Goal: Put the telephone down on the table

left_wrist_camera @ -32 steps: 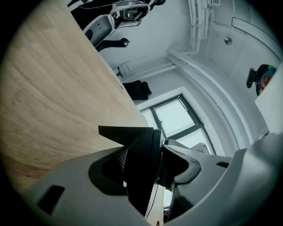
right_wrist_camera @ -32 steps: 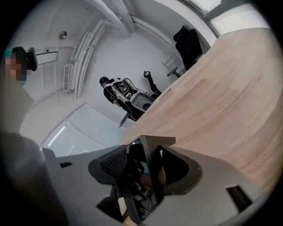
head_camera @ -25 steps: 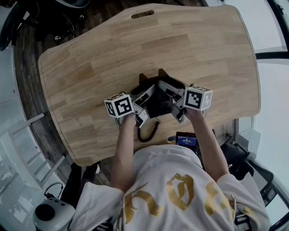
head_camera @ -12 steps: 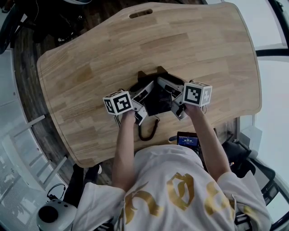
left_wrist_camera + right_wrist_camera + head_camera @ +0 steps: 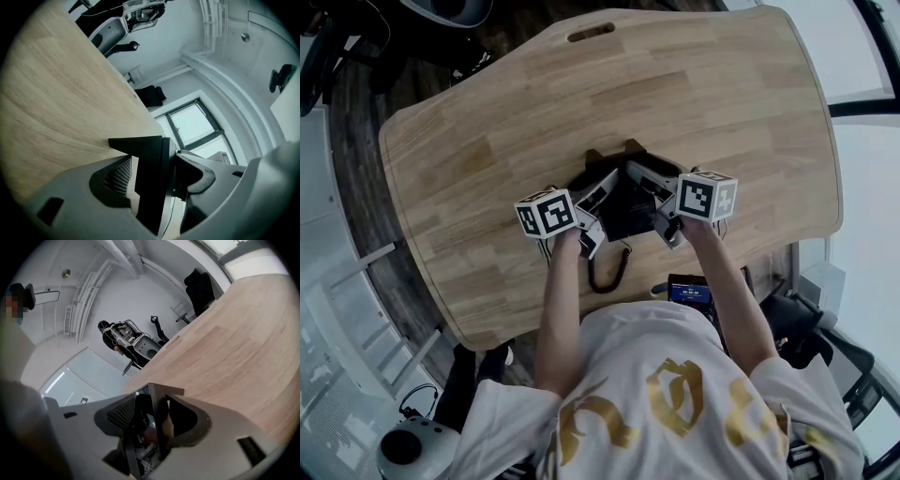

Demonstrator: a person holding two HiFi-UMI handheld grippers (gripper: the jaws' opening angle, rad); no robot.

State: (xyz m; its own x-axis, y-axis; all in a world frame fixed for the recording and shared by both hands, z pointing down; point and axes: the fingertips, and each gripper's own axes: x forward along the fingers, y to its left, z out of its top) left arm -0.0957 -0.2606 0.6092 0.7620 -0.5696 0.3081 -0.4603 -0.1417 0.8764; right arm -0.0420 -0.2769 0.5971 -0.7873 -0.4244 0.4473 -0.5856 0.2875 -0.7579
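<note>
- Head view: the left gripper point(image 5: 595, 197) and the right gripper point(image 5: 654, 187) flank a black telephone point(image 5: 628, 214) over the wooden table point(image 5: 487, 141), and the two jaw sets angle in towards each other.
- Left gripper view: the jaws are opening. The telephone's dark edge point(image 5: 150, 187) stands between them, with a sliver of wood showing between the ribbed pad point(image 5: 117, 176) and the casing.
- Right gripper view: the jaws are closed on the telephone's thin rim point(image 5: 153, 408), which runs forward from between the pads.
- A coiled cord point(image 5: 607, 274) trails behind both grippers, towards the person.
- Whether the telephone's base touches the wood cannot be told.
</note>
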